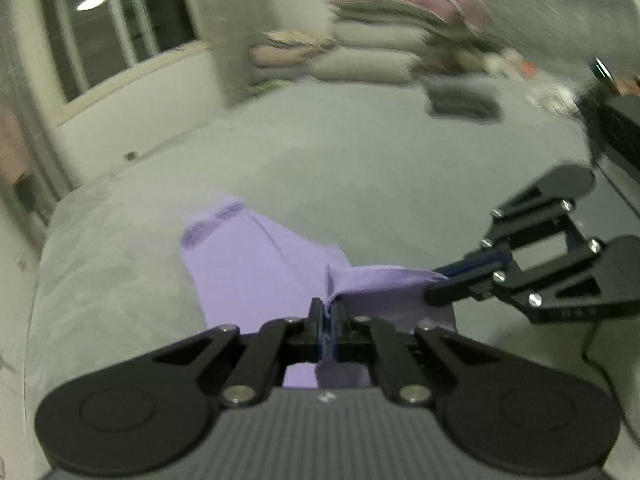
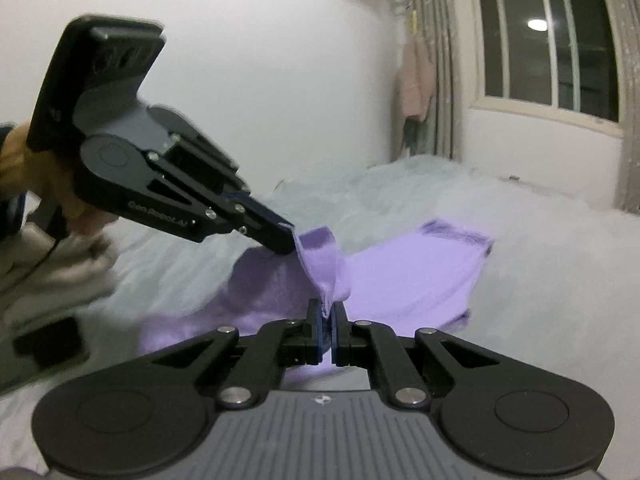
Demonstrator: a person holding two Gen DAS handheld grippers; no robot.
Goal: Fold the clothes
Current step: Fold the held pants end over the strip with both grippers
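A lilac garment [image 1: 256, 264] lies on the grey bed [image 1: 360, 168], its near edge lifted off the cover. My left gripper [image 1: 327, 312] is shut on a pinch of that edge. In the left wrist view the right gripper [image 1: 434, 286] reaches in from the right, shut on the same edge a short way along. The right wrist view shows the lilac garment [image 2: 400, 276] with its dark-striped hem far right, my right gripper [image 2: 327, 312] shut on a fold, and the left gripper [image 2: 290, 238] held by a hand, clamped on the cloth strip stretched between both.
Stacked pillows and folded bedding [image 1: 384, 36] pile up at the head of the bed, with a dark folded item [image 1: 460, 100] in front. A window [image 2: 548, 44] and curtain [image 2: 436, 64] stand beyond the bed [image 2: 540, 248]. A pink cloth [image 2: 416, 80] hangs by the wall.
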